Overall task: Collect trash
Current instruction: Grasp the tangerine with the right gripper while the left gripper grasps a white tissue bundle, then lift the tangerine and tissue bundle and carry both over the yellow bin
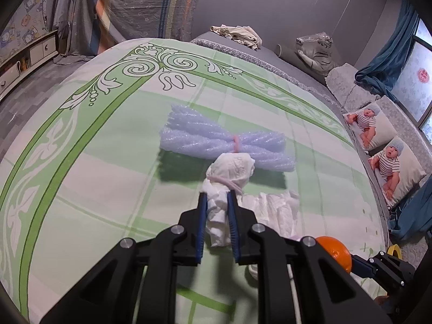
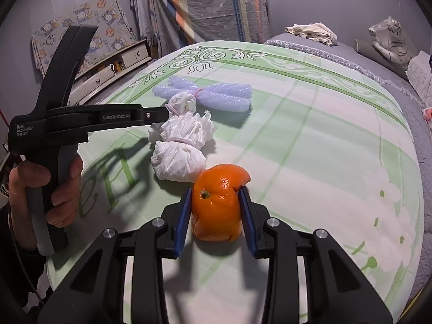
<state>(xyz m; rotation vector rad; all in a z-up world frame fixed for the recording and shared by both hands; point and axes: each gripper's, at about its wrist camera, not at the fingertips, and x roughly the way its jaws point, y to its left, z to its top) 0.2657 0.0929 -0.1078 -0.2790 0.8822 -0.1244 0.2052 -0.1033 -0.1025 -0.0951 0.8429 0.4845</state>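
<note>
On the green-and-white bedspread (image 2: 310, 124), both of your grippers are clenched on trash. Your left gripper (image 1: 217, 197) grasps the near end of a white tissue bundle (image 1: 229, 172), the blue pads pinching crumpled paper just behind its pink elastic. Your right gripper (image 2: 216, 191) grasps the orange peel (image 2: 216, 205), a hollow shell with a torn flap curling up at its far side, pads pressed on either flank. No bin or bag shows in either view, so where these go cannot be told.

The relation that matters: the bundle's long axis runs straight away from your left gripper, along the line of its fingers, so it is gripped by one end and the free end will likely droop when lifted. A second tied tissue bundle (image 2: 178, 156) lies just beside it, between the two grippers and touching the peel's far side. Beyond both, crosswise to your reach, lies a pale blue foam-tube bundle (image 2: 202, 95) cinched at its middle by a pink band. It lies ahead of your left gripper and is nearer to that hand than to your right.

Your left hand (image 2: 40, 189) shows in the right wrist view, wrapped around the handle.
</note>
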